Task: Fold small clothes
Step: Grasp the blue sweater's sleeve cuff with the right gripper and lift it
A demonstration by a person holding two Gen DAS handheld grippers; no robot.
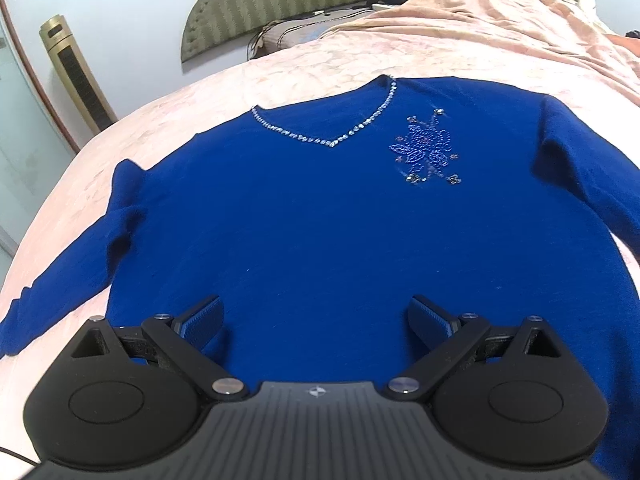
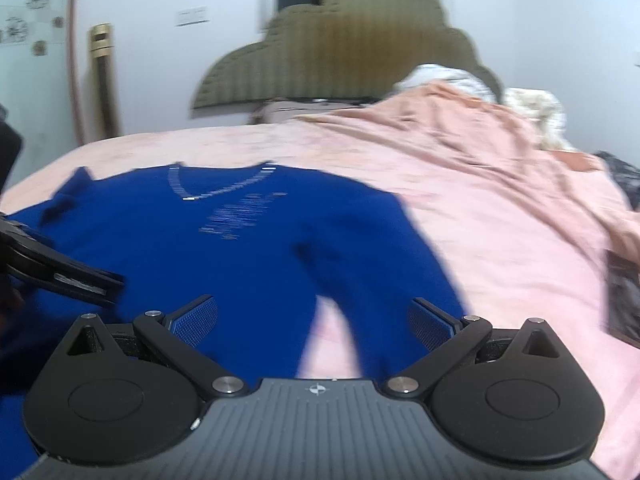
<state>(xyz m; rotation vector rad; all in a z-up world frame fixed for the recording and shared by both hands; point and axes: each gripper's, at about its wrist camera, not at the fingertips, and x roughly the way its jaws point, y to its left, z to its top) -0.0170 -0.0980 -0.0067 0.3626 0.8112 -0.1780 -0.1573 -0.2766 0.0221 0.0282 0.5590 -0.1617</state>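
Observation:
A blue V-neck sweater (image 1: 304, 216) with a rhinestone collar and flower motif lies flat, front up, on the pink bed (image 1: 280, 64). Its sleeves spread out to both sides. My left gripper (image 1: 316, 320) is open and empty above the lower middle of the sweater. My right gripper (image 2: 314, 320) is open and empty above the sweater's (image 2: 224, 256) right sleeve and side. The left gripper also shows at the left edge of the right wrist view (image 2: 60, 272). The right wrist view is blurred.
A rumpled pink blanket (image 2: 480, 168) lies over the bed's right side. An olive headboard (image 2: 348, 64) stands at the far end with pillows and dark clothes near it. A gold tower fan (image 1: 76, 80) stands by the wall at left.

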